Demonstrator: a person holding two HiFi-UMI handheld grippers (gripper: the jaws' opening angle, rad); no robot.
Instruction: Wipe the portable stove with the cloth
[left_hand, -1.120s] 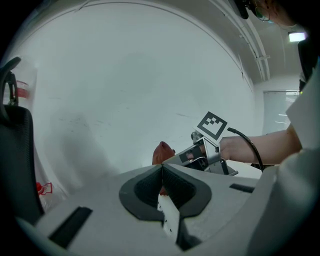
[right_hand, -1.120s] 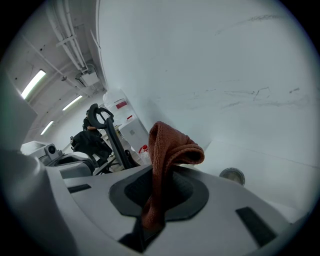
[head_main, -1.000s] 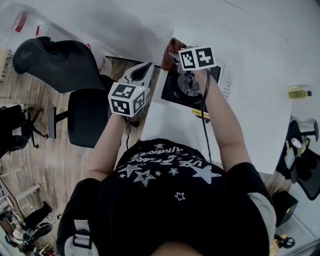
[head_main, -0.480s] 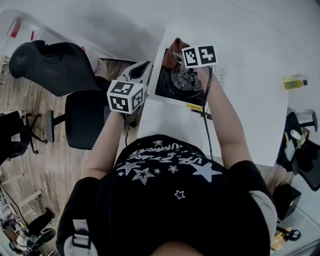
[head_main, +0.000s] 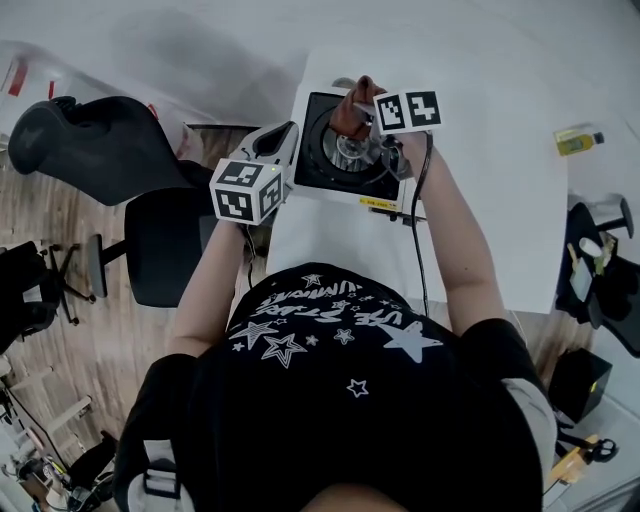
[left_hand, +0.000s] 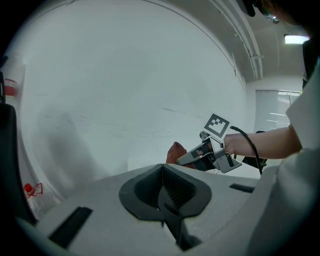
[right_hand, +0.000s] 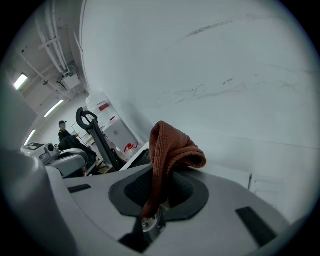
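rust-brown knitted cloth (right_hand: 169, 150), folded into a lump, is clamped in the right tool (right_hand: 151, 212); its jaws pinch the lower end and the bulk rises and flops over to the right. in the head view the cloth hangs over the far part of the portable stove (head_main: 318, 172), above the round burner ring. the stove is black-topped with a white rim and sits at the far left corner of the white worktop (head_main: 480, 230).

containers: one small yellowish bottle (head_main: 577, 141) lies far right on the worktop, well apart from the stove; its contents cannot be made out.

change from half a second ago: the cloth was at the stove's far edge and is now further in over the burner. the whole stove top now shows in the head view. the left tool (left_hand: 162, 192) is in much the same spot.

pose: right forearm reaches straight forward over the worktop, a black cable trailing along it. left forearm angles forward and left, holding the left tool off the worktop's left edge, just beside the stove, over a dark office chair (head_main: 90, 140). left tool's jaws are together, nothing between them.
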